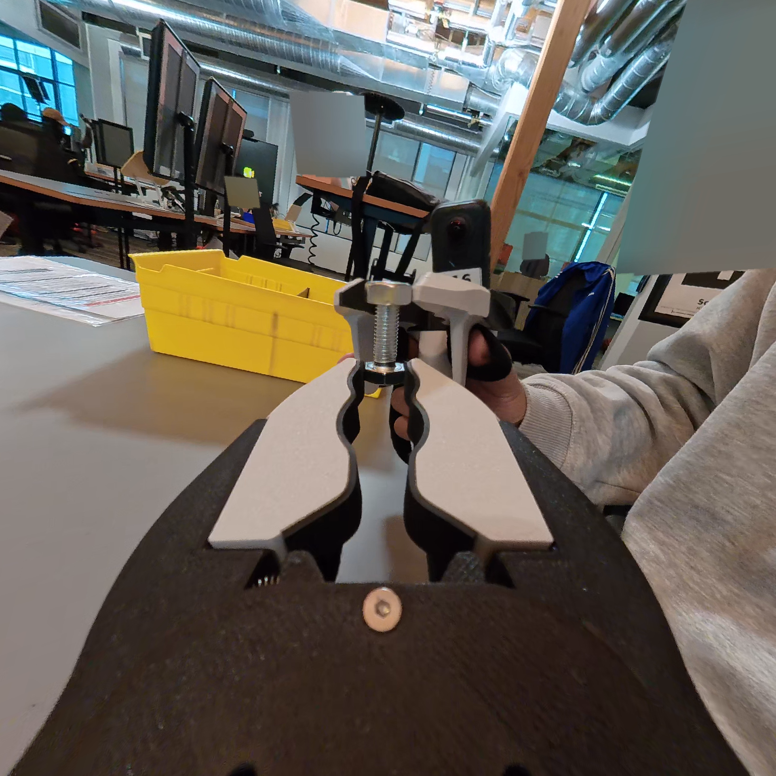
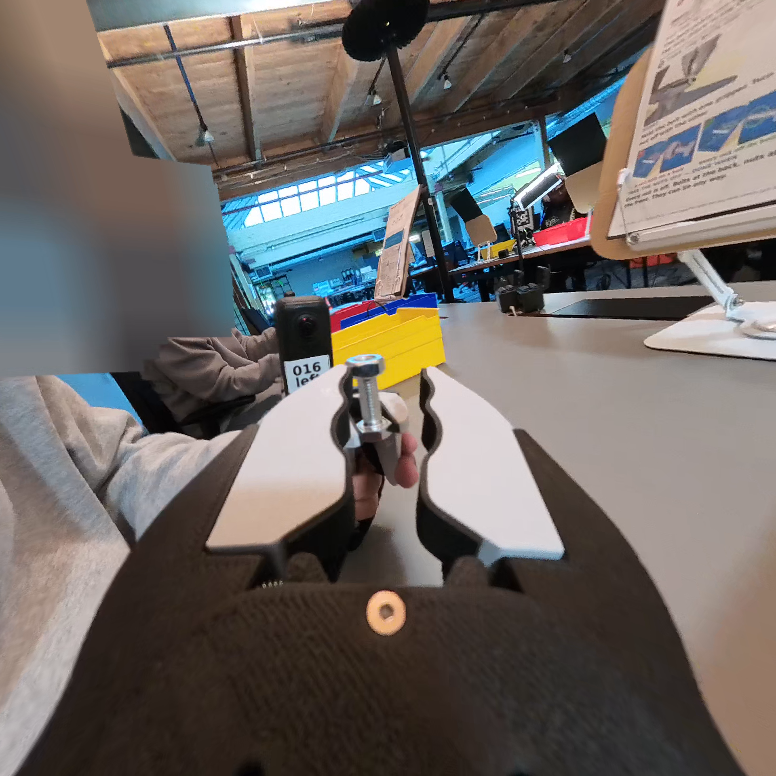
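A silver bolt (image 1: 386,331) stands upright above the grey table (image 1: 84,462), with a hex nut (image 1: 383,373) on its lower end. My left gripper (image 1: 382,369) is shut on the nut. My right gripper (image 1: 388,294) sits around the bolt's hex head (image 1: 388,292). In the right wrist view the right gripper (image 2: 385,376) is open: the bolt head (image 2: 365,363) lies against its left fingertip (image 2: 340,386), with a gap to the right one. The left gripper (image 2: 378,432) shows there holding the nut (image 2: 373,428).
A yellow bin (image 1: 235,310) stands on the table just behind the grippers, and also shows in the right wrist view (image 2: 390,340) with blue and red bins (image 2: 403,303) behind it. A printed sheet (image 1: 63,289) lies far left. A document stand (image 2: 693,168) is at the right. Both grippers' tips are close together, under 4 cm apart.
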Available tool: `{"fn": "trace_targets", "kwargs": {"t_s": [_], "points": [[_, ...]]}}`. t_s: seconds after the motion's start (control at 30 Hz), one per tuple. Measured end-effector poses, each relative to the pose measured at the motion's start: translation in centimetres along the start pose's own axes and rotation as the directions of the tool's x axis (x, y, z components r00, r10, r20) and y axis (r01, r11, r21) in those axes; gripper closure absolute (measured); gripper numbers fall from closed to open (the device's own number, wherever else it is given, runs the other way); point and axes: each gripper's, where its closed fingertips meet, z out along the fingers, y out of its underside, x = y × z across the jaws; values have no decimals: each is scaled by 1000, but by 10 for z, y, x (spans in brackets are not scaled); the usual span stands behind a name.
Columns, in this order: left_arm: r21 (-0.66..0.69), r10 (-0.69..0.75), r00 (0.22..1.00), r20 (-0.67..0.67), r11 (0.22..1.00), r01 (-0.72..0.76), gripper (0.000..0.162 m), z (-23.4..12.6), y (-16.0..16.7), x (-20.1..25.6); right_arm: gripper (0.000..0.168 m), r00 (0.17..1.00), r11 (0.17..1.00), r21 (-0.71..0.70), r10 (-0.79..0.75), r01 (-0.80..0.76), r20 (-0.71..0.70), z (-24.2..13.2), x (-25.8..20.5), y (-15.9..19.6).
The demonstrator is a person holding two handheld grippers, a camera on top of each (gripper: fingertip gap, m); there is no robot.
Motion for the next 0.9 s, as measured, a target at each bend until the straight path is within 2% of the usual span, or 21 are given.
{"fn": "trace_targets", "kwargs": {"t_s": [0.17, 0.27, 0.37, 0.47, 0.9], "points": [[16, -10, 1000, 1, 1000, 10, 143, -2, -3, -1, 144, 996, 996, 59, 74, -72, -41, -10, 16, -10], [8, -5, 1000, 0, 1000, 5, 143, -1, -2, -1, 142, 1000, 998, 61, 15, -15, -11, -7, 2, -12], [3, 0, 1000, 6, 1000, 0, 143, -1, -1, -1, 154, 997, 997, 19, -77, 77, -32, -2, -7, -6], [7, -4, 1000, 17, 1000, 3, 143, -2, -2, -3, 155, 990, 991, 31, -131, 133, -57, -1, -13, -8], [-43, 29, 999, 16, 999, -29, 143, 2, 6, 0, 131, 981, 983, -34, -183, 181, -63, 11, -18, 7]]}}
